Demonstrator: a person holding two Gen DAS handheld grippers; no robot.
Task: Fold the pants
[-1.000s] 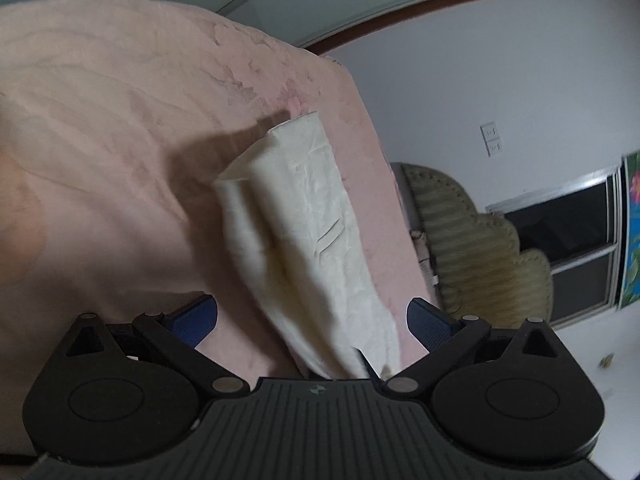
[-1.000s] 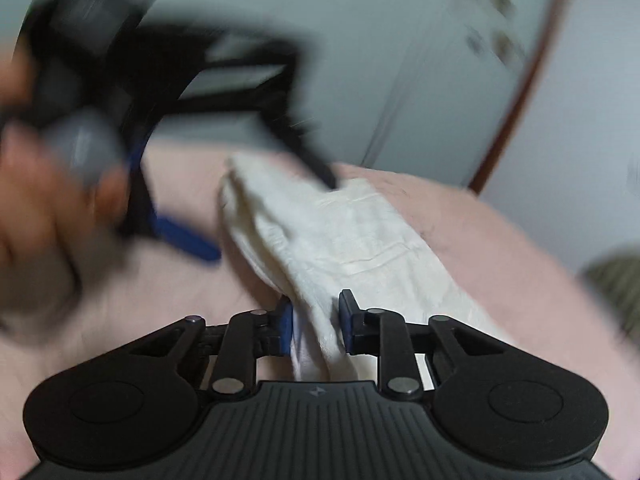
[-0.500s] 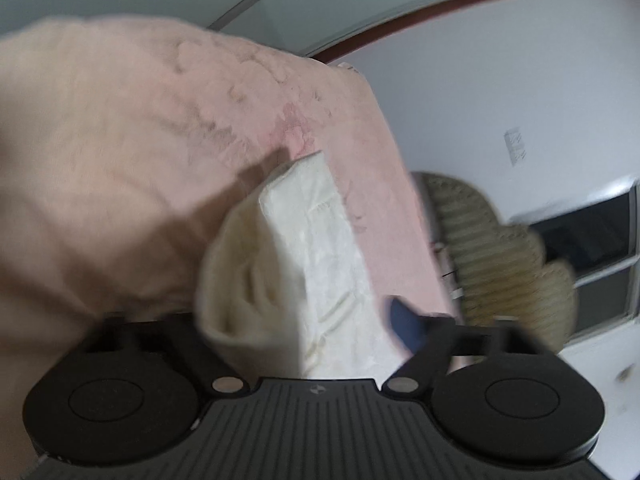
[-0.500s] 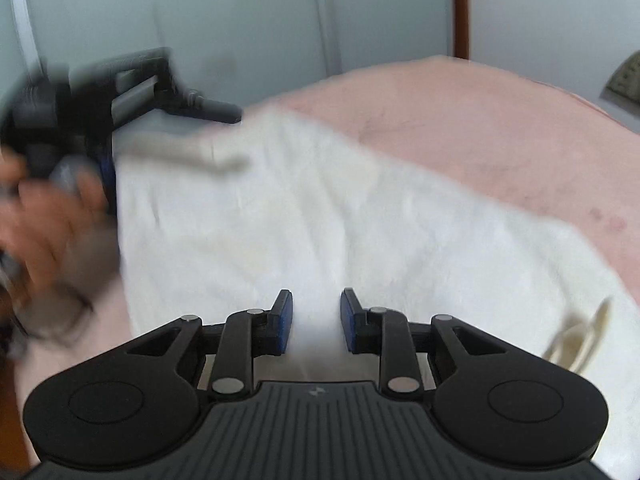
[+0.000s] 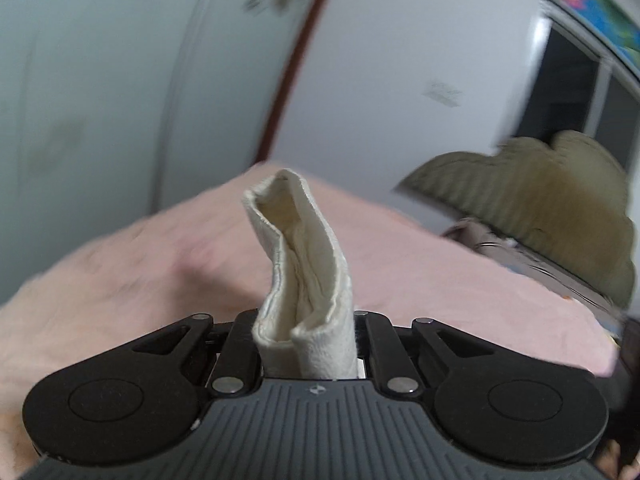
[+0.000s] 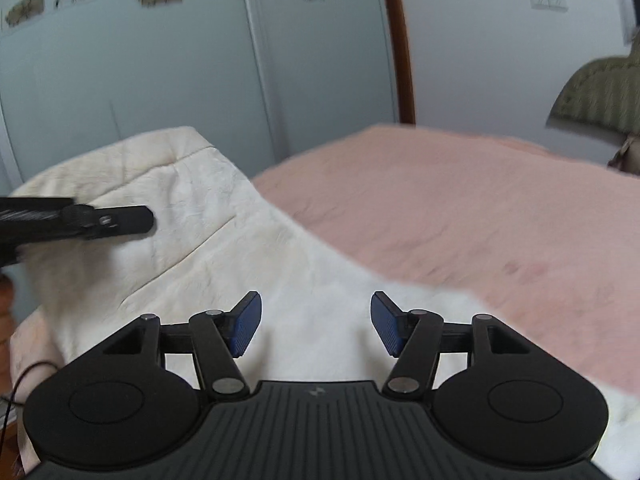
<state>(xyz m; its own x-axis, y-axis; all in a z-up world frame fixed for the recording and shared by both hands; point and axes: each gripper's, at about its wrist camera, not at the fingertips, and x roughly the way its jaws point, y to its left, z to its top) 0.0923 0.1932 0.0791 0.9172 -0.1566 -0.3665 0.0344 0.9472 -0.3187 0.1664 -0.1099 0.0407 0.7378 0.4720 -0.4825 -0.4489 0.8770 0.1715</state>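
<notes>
Cream crinkled pants (image 5: 308,280) pinched in left claw (image 5: 306,344); right claw (image 6: 316,326) spread wide above them.

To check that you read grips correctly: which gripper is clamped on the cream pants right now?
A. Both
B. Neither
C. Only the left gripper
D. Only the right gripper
C: the left gripper pinches a bunched fold of the pants, while the right gripper stands open above the cloth.
</notes>
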